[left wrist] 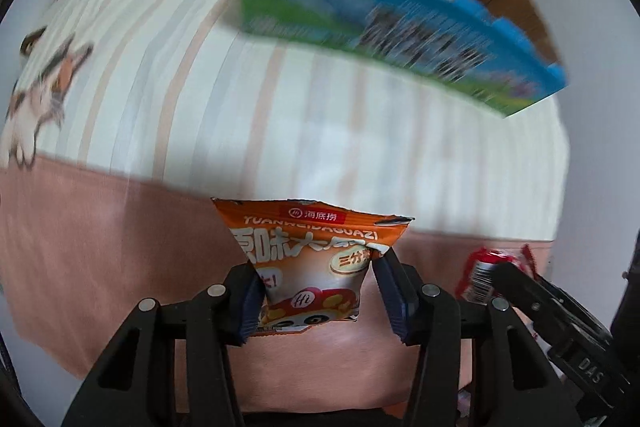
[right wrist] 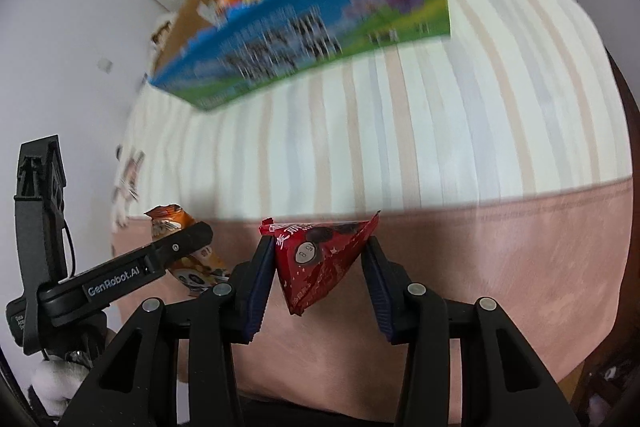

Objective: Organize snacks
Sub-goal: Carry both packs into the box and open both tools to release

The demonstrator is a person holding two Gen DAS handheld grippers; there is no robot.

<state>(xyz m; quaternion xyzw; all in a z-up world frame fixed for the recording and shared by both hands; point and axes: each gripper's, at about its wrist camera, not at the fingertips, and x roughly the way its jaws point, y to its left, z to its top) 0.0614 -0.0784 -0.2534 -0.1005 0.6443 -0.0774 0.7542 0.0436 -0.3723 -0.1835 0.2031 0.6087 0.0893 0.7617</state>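
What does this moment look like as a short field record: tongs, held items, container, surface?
left tongs: shut on the orange snack packet
right tongs: shut on the red snack packet
container: blue-and-green cardboard box, open, already holding several snack packs, blurred
surface: striped bed cover with a pink band along the near edge
packets: both lifted clear of the cover, neither in the box yet

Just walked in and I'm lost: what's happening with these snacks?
A person is sorting snacks with two handheld grippers. The left gripper is shut on an orange snack packet, and the right gripper is shut on a red snack packet. Both packets are held above the striped bedspread. Ahead sits an open blue carton already holding other snacks.
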